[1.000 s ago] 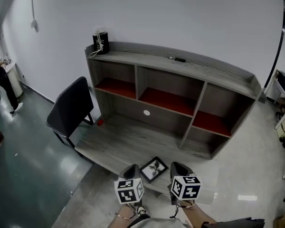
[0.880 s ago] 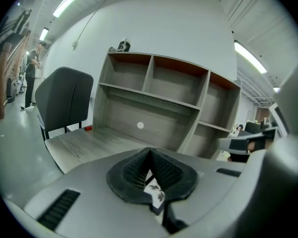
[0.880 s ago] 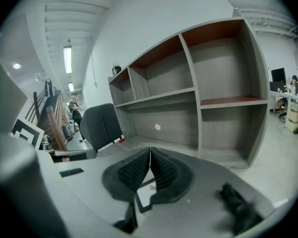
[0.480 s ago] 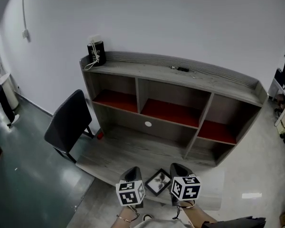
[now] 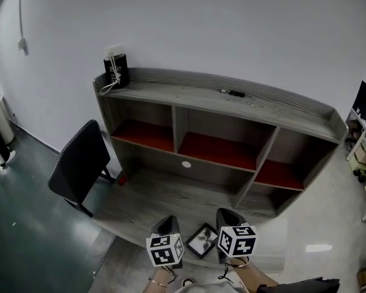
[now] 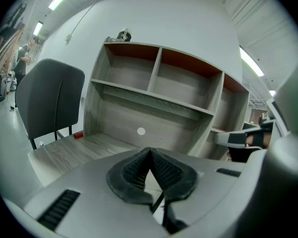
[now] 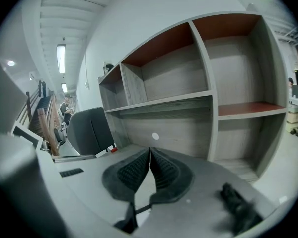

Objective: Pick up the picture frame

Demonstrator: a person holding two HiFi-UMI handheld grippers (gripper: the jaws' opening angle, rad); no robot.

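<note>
A small black picture frame point(image 5: 202, 240) with a dark flower print lies flat near the front edge of the grey desk point(image 5: 152, 191). It shows between my two grippers in the head view. My left gripper point(image 5: 168, 223) is just left of the frame, its jaws shut with nothing between them point(image 6: 150, 150). My right gripper point(image 5: 227, 217) is just right of the frame, also shut and empty point(image 7: 150, 150). Both point toward the shelf unit. Neither gripper view shows the frame.
The grey shelf unit point(image 5: 219, 112) has red-floored compartments and a black cylinder point(image 5: 115, 68) on its top left. A black chair point(image 5: 78, 162) stands left of the desk. Shiny floor lies left and right. A person stands far left point(image 6: 23, 58).
The view has pulled back from the desk: the shelf unit and the frame sit lower and farther away. Both grippers have stayed shut beside the frame.
</note>
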